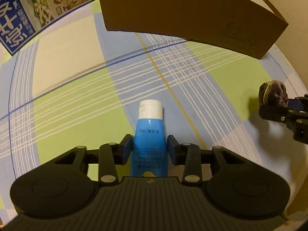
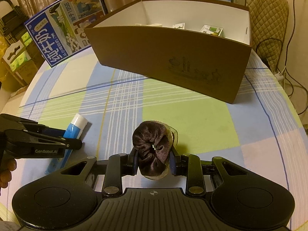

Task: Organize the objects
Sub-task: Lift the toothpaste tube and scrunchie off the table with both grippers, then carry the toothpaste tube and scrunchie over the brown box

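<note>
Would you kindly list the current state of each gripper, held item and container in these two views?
left gripper: shut on blue tube
blue tube: white flip cap closed, lying on the tablecloth between the pads
right gripper: shut on dark scrunchie
dark scrunchie: bunched, squeezed between the pads
brown box: open at the top, upright, small cartons inside

Left gripper (image 1: pixel 149 150) jaws nearly closed; right gripper (image 2: pixel 154 160) jaws clamped
</note>
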`<state>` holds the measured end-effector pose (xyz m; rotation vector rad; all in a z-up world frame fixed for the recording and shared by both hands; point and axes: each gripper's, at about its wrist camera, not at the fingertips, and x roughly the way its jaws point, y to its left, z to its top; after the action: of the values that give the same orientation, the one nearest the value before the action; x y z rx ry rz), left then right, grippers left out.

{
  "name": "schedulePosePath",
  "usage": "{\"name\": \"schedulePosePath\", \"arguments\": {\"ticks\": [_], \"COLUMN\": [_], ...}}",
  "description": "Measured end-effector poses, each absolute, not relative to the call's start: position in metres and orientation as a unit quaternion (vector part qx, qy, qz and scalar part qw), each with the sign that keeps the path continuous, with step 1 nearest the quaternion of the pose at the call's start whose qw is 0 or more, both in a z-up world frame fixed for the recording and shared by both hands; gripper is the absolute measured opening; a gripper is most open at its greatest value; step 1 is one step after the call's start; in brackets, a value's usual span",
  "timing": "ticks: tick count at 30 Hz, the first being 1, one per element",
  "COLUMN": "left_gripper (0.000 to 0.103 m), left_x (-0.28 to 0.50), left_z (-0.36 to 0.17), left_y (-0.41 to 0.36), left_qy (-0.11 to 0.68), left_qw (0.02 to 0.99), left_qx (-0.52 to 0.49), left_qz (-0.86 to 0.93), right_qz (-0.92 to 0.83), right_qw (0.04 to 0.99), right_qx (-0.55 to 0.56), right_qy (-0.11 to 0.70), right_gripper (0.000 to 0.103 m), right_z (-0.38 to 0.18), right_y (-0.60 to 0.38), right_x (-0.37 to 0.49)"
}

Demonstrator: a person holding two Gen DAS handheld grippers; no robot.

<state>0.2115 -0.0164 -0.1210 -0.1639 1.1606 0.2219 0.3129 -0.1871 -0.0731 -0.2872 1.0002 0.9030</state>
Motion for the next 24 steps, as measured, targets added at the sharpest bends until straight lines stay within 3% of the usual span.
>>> {"name": "schedulePosePath", "arguments": {"ticks": [11,24], "left_gripper": [0.033,0.033], "left_x": [0.214,0.213], "left_z": [-0.116,-0.059], "left_y": [-0.021,-0.017], "left_qy": [0.539,0.463], "left_qw": [0.833,0.876], "left_qx": [-0.071,-0.091], "left_qz": [0.099,0.101], "right_qz": [0.422,0.436], "right_qw": [0.772,0.783], "right_qx": [-0.129,-0.116], "right_qy": [0.457,0.429], "right_gripper": [0.028,0.028], "right_z": [-0.070,-0.050], "right_y": [-0.187,-0.185], "right_x": [0.320,0.328]}}
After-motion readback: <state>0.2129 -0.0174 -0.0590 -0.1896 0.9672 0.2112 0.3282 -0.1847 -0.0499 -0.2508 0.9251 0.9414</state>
